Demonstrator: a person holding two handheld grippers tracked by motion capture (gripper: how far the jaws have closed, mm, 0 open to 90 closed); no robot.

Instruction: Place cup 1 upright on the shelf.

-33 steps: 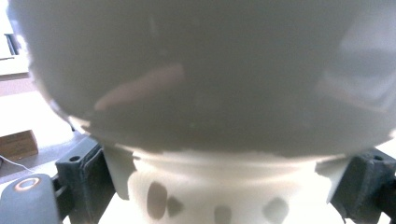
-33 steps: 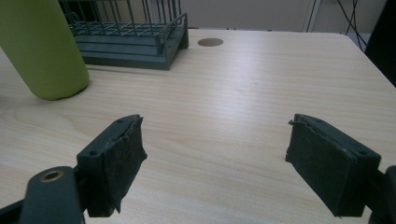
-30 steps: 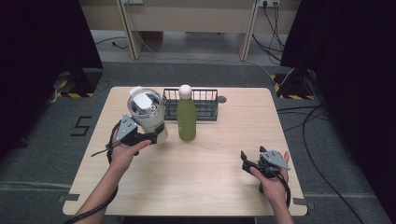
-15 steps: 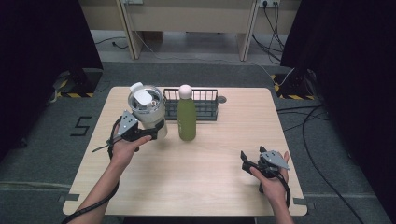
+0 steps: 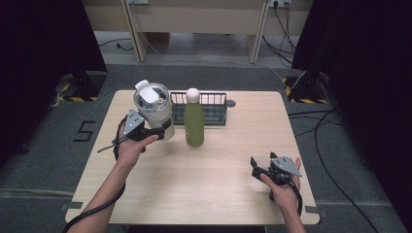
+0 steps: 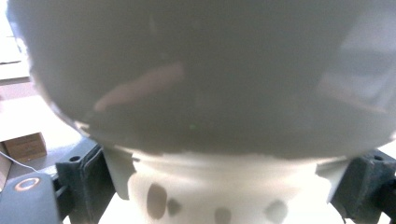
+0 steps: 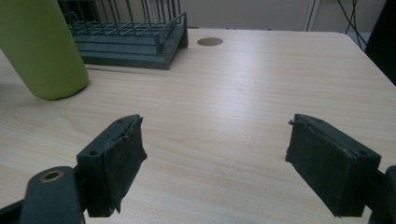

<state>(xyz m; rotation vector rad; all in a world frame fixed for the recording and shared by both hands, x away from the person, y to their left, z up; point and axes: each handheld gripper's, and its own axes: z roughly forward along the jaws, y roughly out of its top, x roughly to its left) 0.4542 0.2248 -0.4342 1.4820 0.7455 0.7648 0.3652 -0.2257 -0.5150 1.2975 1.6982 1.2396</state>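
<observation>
A pale tumbler (image 5: 154, 109) with a white lid stands nearly upright at the table's far left, and my left gripper (image 5: 163, 128) is shut on its lower body. In the left gripper view the tumbler (image 6: 201, 70) looms very close between the jaws of the left gripper (image 6: 219, 186). I cannot tell whether its base touches the table. A green bottle (image 5: 194, 124) with a white cap stands just right of the tumbler. My right gripper (image 5: 262, 161) rests near the front right, open and holding nothing (image 7: 217, 158). The green bottle (image 7: 42, 46) stands far off to its left.
A dark wire rack (image 5: 214, 109) sits behind the bottle at the table's far edge, seen also as the rack (image 7: 126, 32) in the right gripper view. A round hole (image 7: 209, 41) lies in the table (image 5: 218, 194) beside it.
My left gripper has turned the tumbler more upright and shifted it slightly toward the far side. The right gripper has stayed where it was.
</observation>
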